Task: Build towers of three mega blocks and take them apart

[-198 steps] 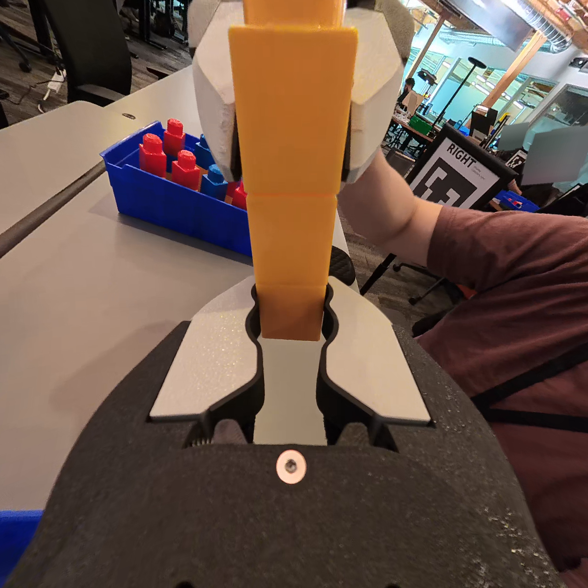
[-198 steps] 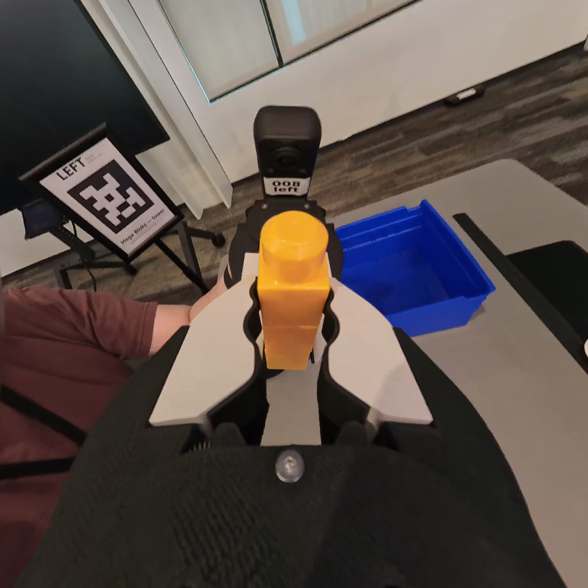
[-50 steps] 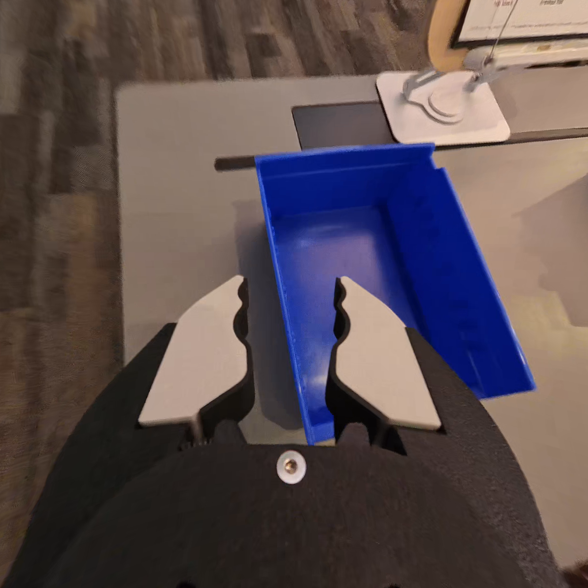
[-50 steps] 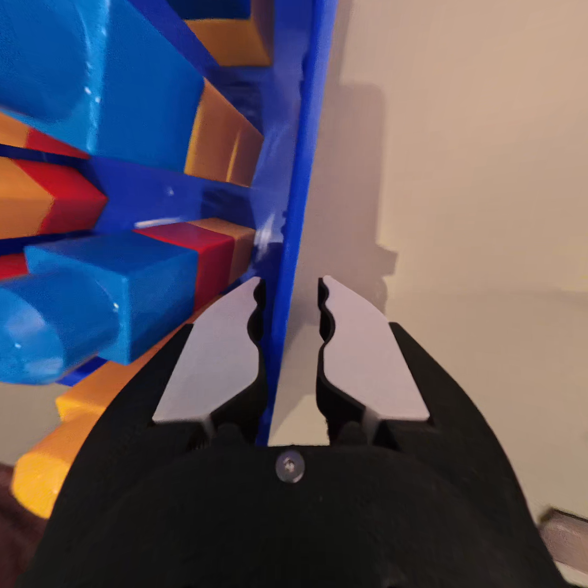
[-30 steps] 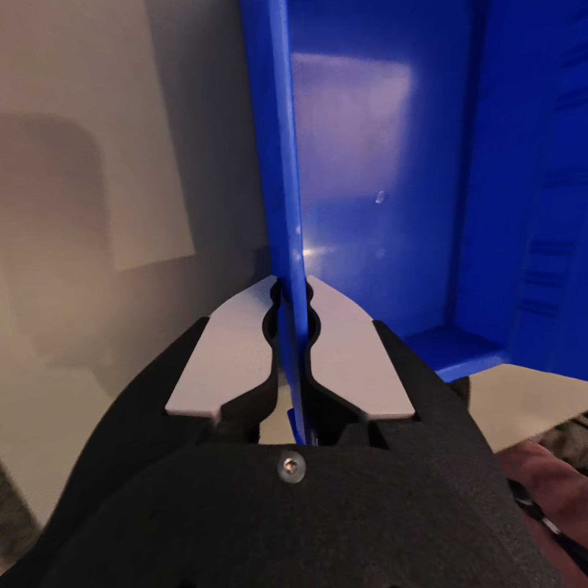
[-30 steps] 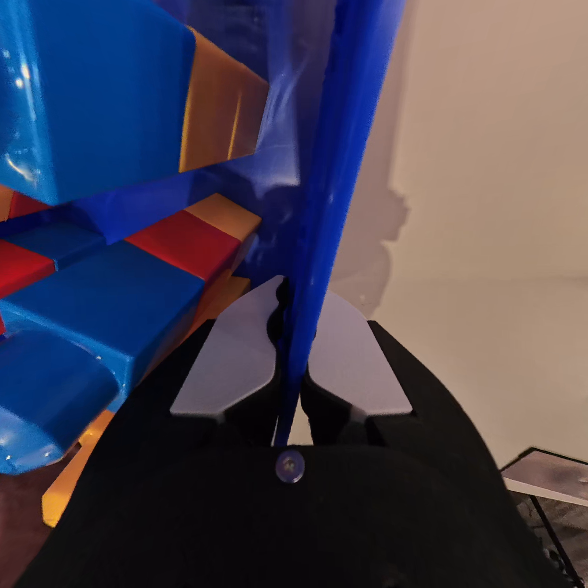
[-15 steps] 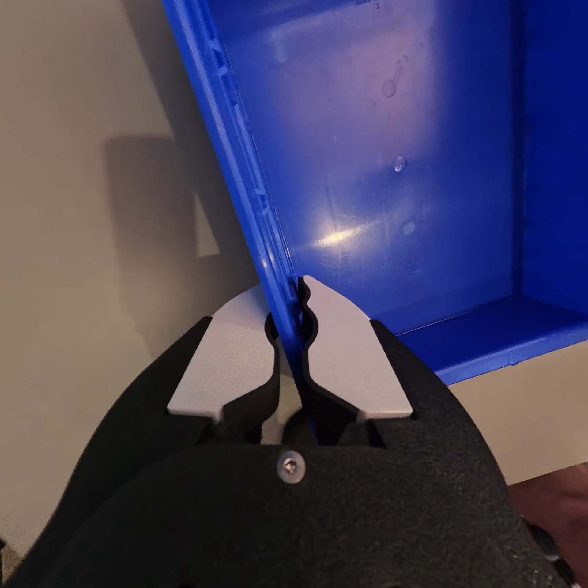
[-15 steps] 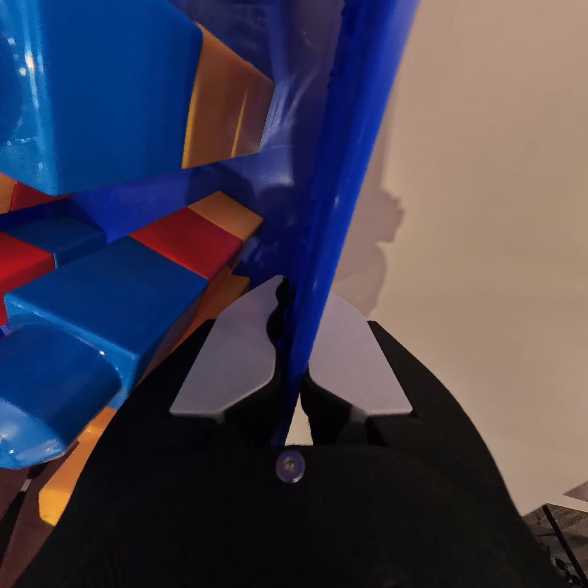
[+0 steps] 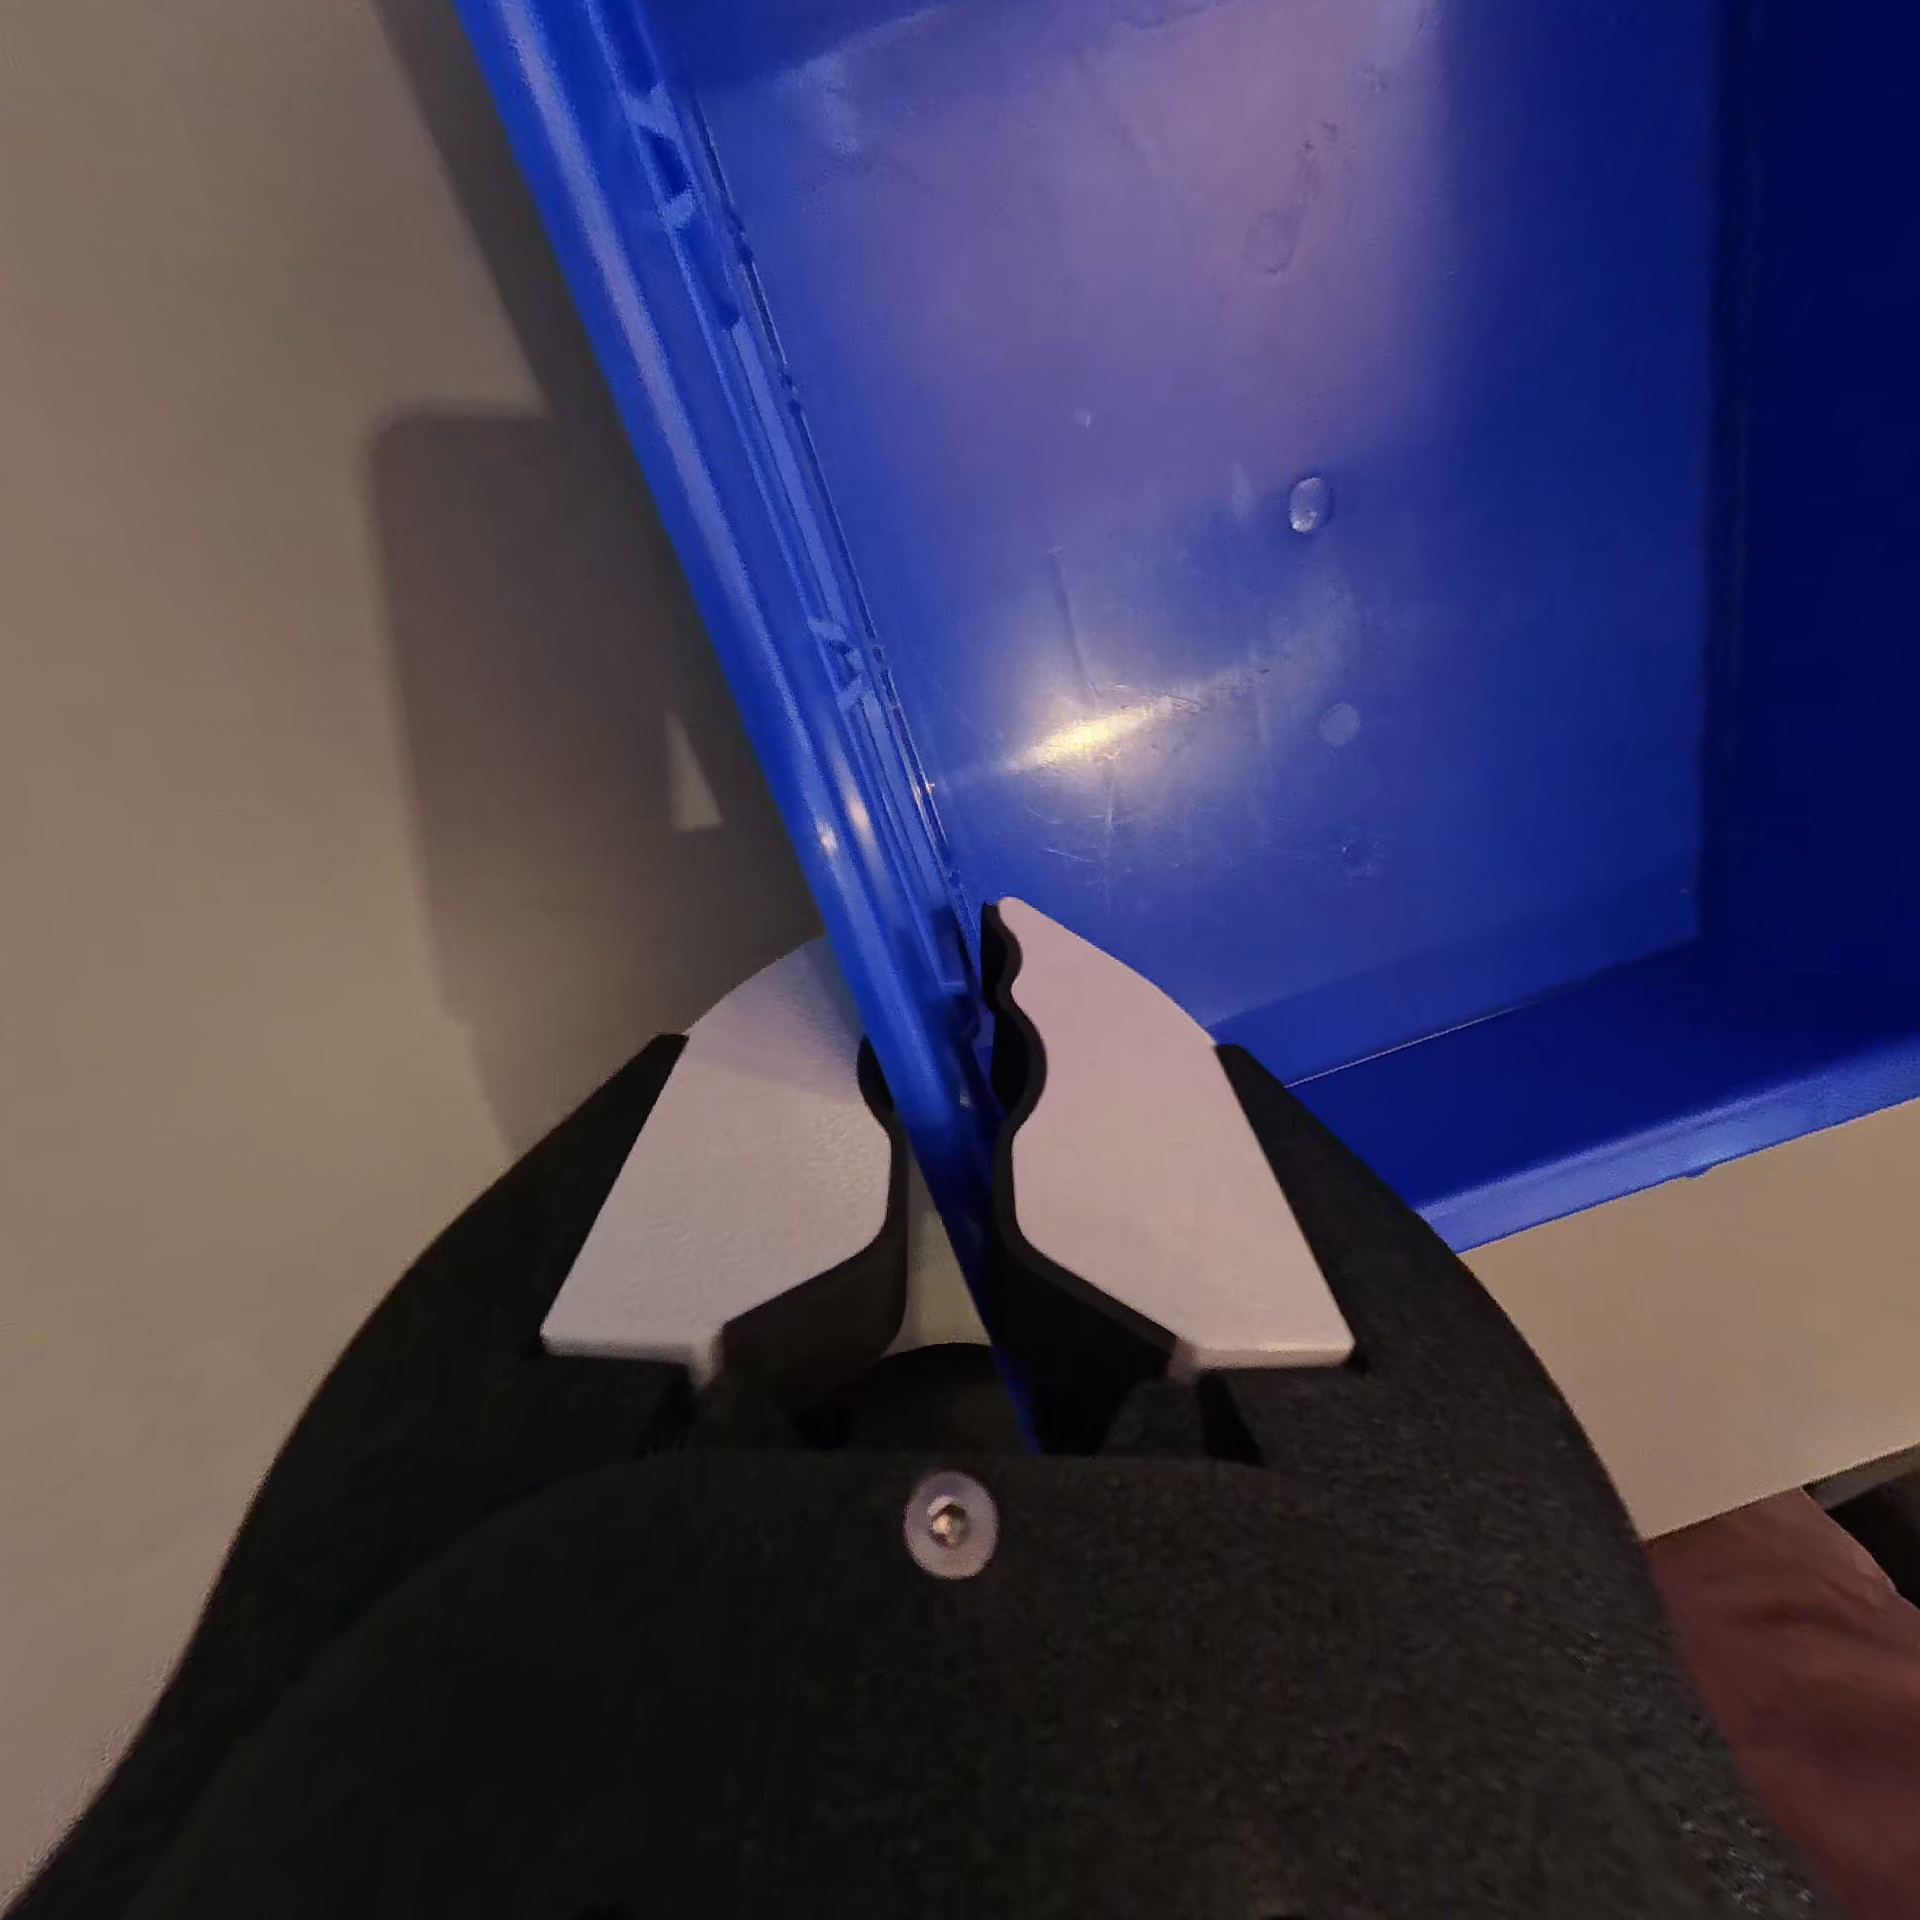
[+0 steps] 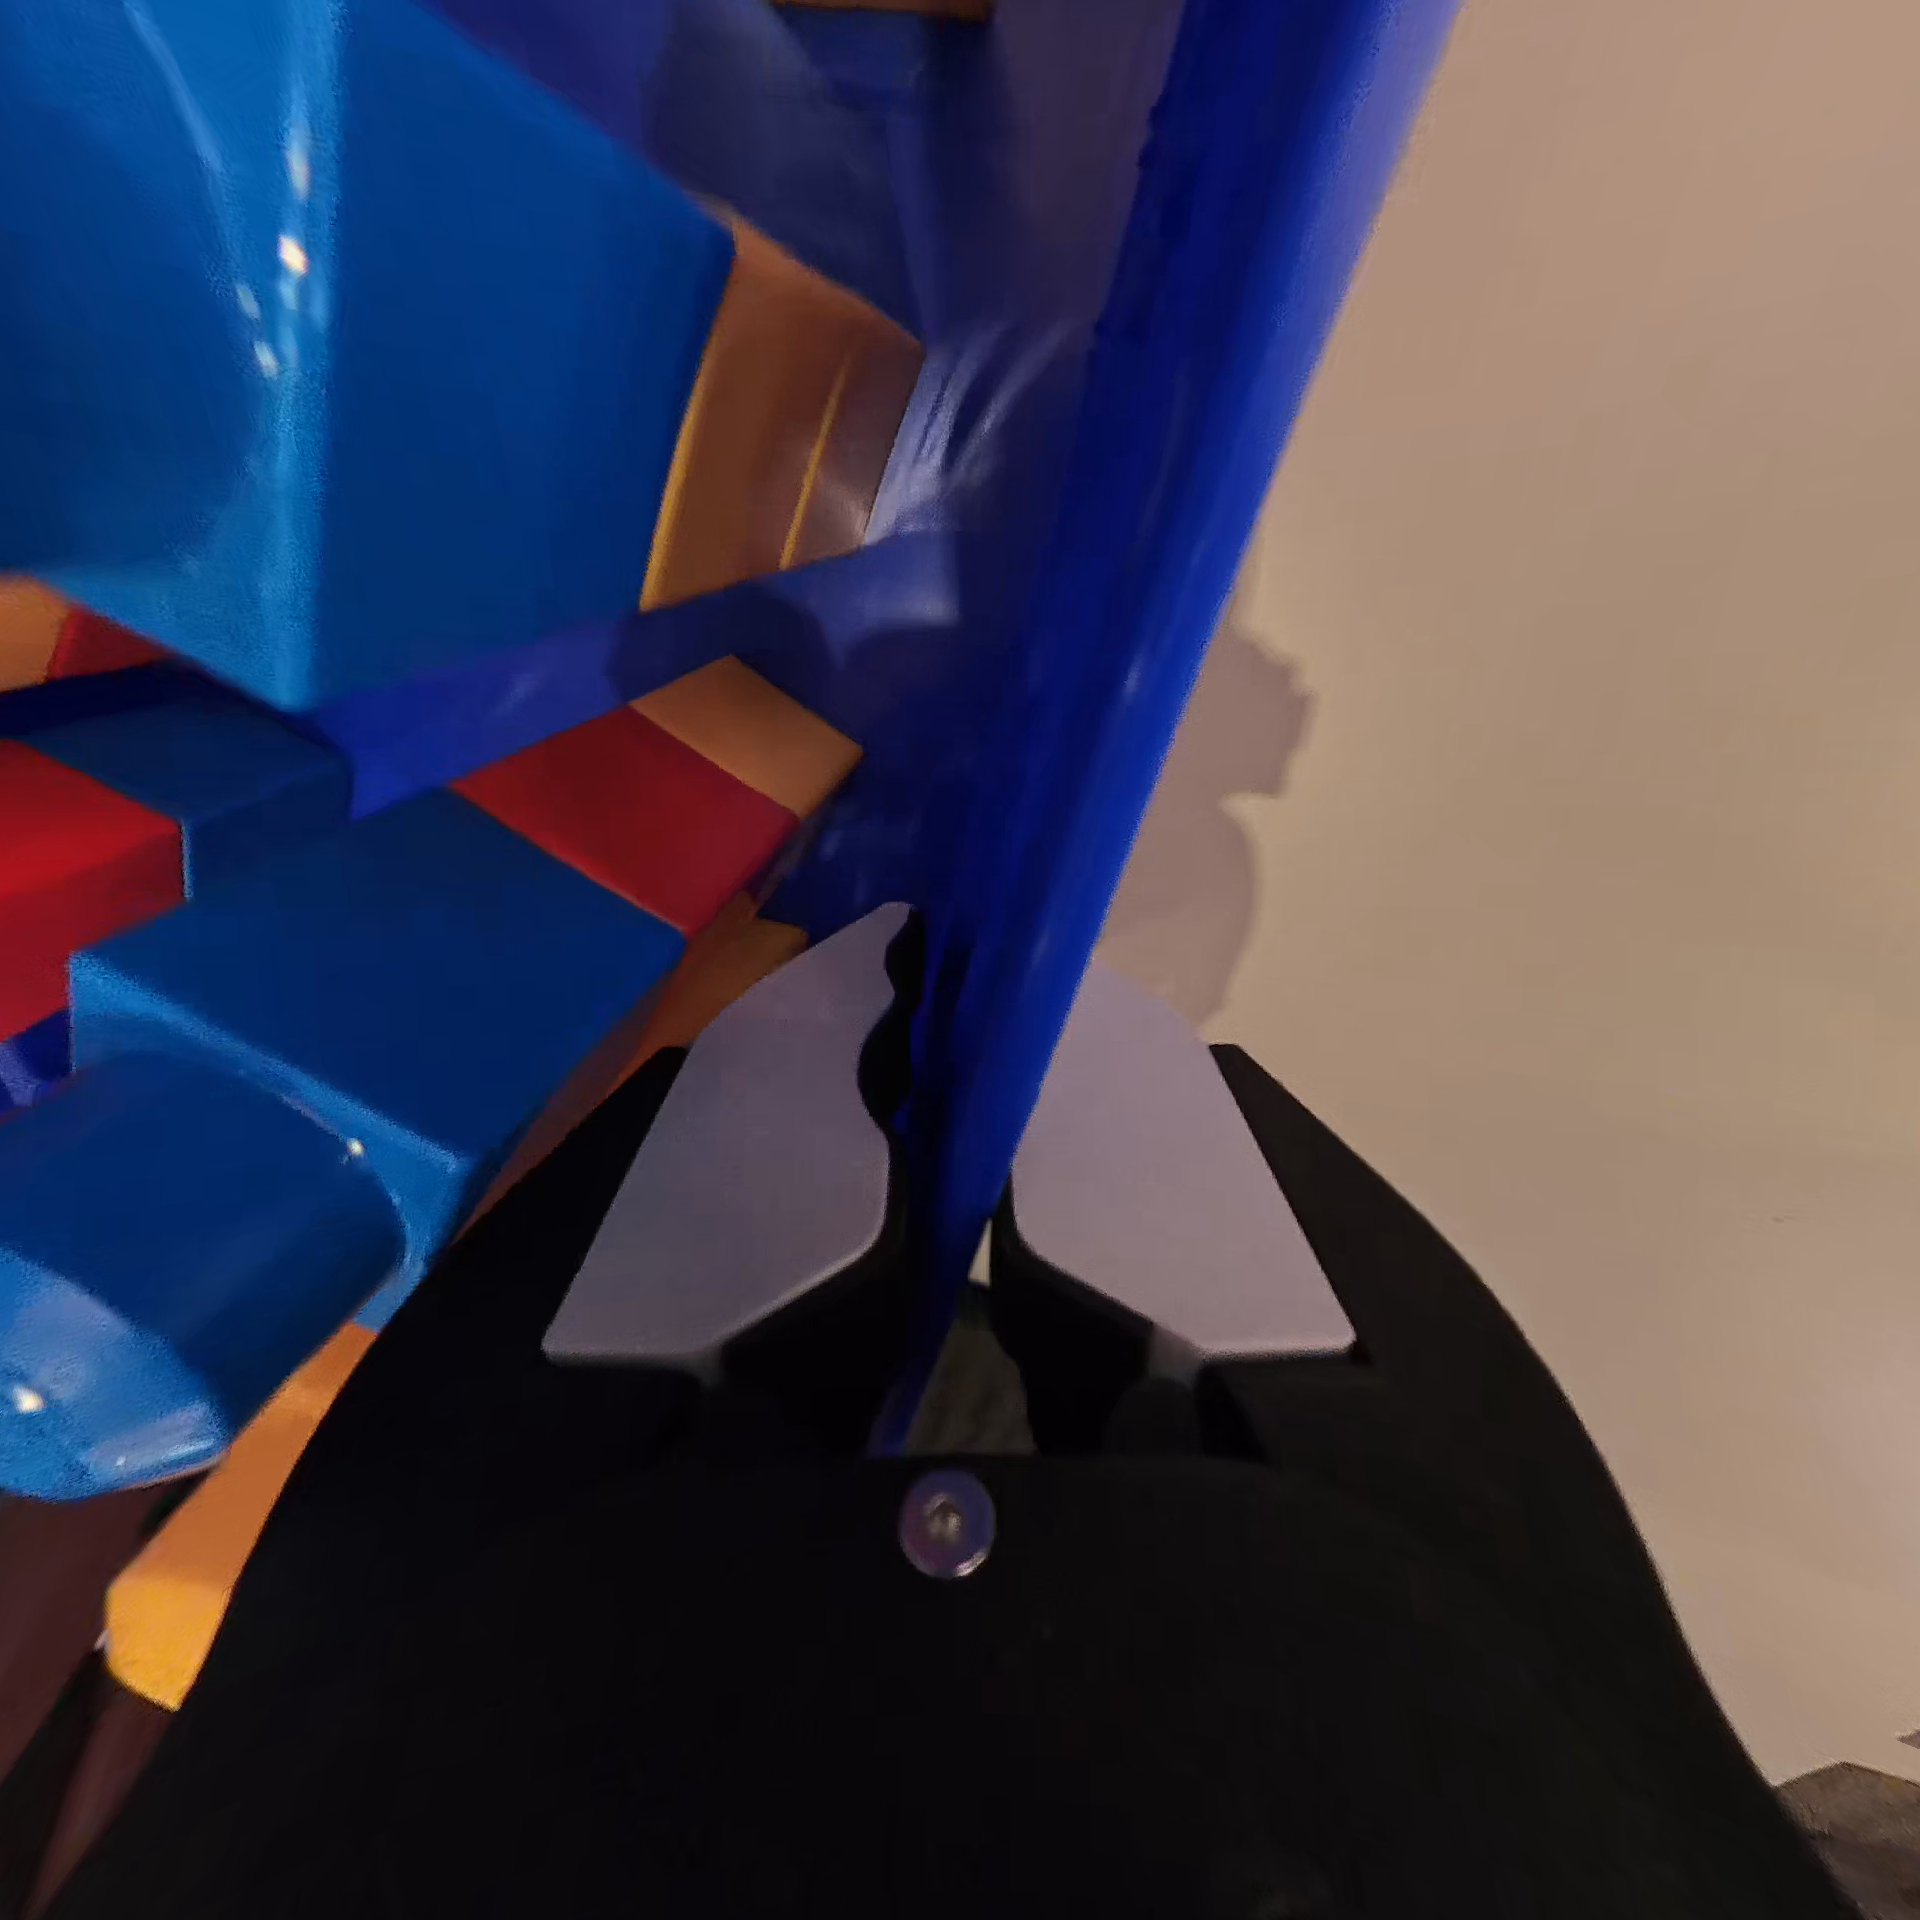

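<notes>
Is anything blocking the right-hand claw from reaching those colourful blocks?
Yes. The right gripper is clamped on the wall of the full blue bin, so it is occupied. The blocks lie inside that wall, beside its left finger, with nothing else between. The left gripper likewise grips the empty blue bin.

Two blue bins show, one per view: an empty one (image 9: 1299, 468) filling the left wrist view from twelve to three o'clock, and a loaded one (image 10: 1174, 520) whose wall rises toward twelve o'clock in the right wrist view. Two grippers appear, the left gripper (image 9: 940, 997) and the right gripper (image 10: 961, 997). Toward nine o'clock of the loaded bin lie blue (image 10: 343, 343), red (image 10: 623, 810) and orange blocks (image 10: 769, 416); the pile is too blurred and cropped to count reliably.
</notes>
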Action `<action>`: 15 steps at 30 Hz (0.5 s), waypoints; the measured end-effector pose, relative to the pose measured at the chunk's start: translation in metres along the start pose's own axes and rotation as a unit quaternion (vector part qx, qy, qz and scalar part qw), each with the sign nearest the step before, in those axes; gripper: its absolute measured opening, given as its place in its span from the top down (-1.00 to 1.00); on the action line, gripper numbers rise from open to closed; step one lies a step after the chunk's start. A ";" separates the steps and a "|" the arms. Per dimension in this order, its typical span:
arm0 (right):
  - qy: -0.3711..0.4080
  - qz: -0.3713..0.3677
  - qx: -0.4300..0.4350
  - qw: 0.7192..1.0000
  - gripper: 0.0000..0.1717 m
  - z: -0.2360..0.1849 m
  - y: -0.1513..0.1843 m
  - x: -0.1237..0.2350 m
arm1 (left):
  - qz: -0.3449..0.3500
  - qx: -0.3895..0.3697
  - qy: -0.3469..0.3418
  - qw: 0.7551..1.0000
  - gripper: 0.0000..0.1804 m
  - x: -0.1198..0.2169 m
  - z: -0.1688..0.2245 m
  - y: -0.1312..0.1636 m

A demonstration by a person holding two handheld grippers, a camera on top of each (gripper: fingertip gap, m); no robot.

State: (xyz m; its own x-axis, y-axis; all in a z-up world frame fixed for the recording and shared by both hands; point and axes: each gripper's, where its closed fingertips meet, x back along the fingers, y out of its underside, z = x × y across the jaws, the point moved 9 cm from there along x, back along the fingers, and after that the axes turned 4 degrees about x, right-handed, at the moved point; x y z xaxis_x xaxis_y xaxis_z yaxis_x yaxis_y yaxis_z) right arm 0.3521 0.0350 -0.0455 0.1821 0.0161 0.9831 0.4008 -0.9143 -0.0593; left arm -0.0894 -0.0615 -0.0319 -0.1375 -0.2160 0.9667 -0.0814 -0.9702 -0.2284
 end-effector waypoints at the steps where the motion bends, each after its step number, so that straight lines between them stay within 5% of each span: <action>1: -0.002 0.000 -0.001 1.000 0.87 0.000 -0.003 0.000 | -0.002 -0.001 0.006 1.000 0.87 -0.001 0.003 0.000; 8: 0.007 -0.046 0.005 0.999 0.91 0.002 -0.012 -0.009 | 0.007 -0.015 0.043 0.999 0.73 -0.004 0.014 0.000; 15: -0.008 -0.048 -0.002 0.999 0.93 0.013 -0.011 -0.007 | 0.129 -0.015 0.132 0.983 0.54 0.033 0.009 0.013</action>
State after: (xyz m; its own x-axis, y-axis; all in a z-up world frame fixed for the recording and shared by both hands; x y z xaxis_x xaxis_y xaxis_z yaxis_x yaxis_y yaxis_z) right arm 0.3585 0.0499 -0.0540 0.1566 0.1108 0.9814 0.4136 -0.9097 0.0367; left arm -0.0859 -0.0822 -0.0017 -0.4092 -0.4152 0.8125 -0.0379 -0.8819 -0.4698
